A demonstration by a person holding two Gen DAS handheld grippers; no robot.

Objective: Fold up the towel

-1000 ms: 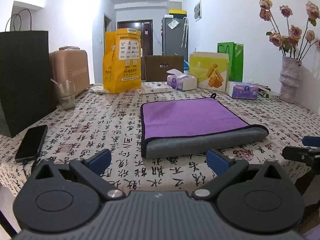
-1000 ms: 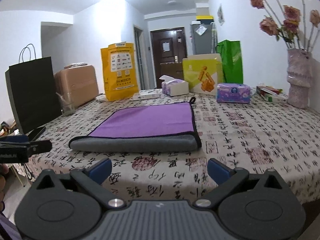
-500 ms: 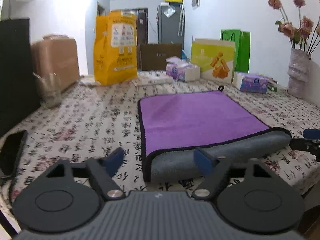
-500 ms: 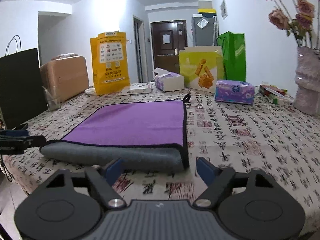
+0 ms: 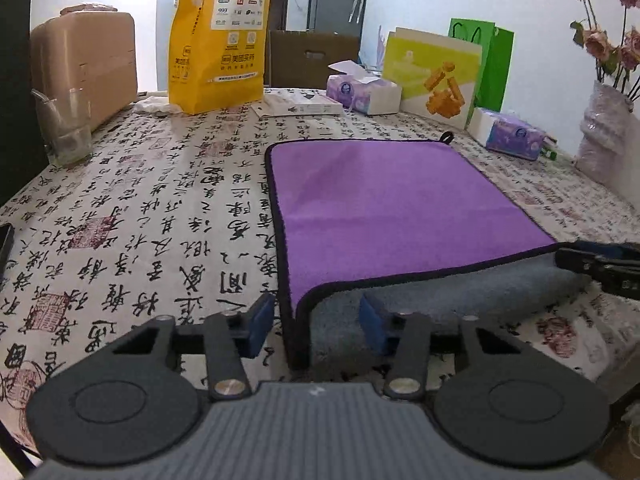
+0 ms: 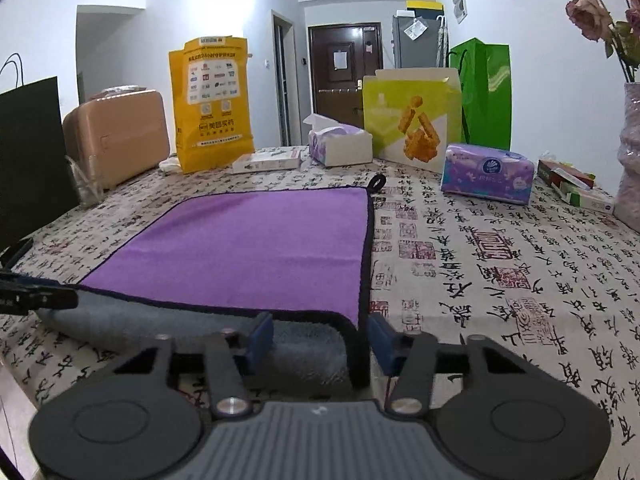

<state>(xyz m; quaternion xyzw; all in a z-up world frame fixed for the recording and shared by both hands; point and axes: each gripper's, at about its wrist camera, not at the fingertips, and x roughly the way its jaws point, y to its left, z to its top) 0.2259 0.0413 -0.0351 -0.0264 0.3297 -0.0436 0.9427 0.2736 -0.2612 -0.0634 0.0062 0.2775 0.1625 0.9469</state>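
- Far left in my left wrist view, a clear glass (image 5: 66,128) stands on the patterned tablecloth (image 5: 140,232), with a tan suitcase (image 5: 84,64) behind it.
- Next along, a yellow bag (image 5: 220,36) stands upright at the back of the table.
- My left gripper (image 5: 316,322) sits low at the towel's near left corner. Its jaws are parted wide and grip nothing; the corner's black-edged hem lies between the two blue pads, the left pad over the cloth, the right pad over the grey fold.
- The towel (image 5: 392,208) lies flat mid-table, purple side up, its near edge a thick grey roll where it is folded over. A small hanging loop shows at the far right corner.
- Behind it are an open tissue box (image 5: 364,92), a yellow-green carton (image 5: 434,76) and a green bag (image 5: 486,64).
- At the right edge of this view I see my right gripper (image 5: 600,264) level with the towel's near right corner.
- From the right wrist view, the right gripper (image 6: 320,340) also straddles its corner of the towel (image 6: 248,248): jaws spread, nothing clamped, left pad over the grey fold, right pad just outside the hem.
- Further right, a purple tissue pack (image 6: 486,176) rests on the tablecloth (image 6: 500,264), well apart from the towel.
- A vase (image 6: 630,168) with dried roses stands at the far right.
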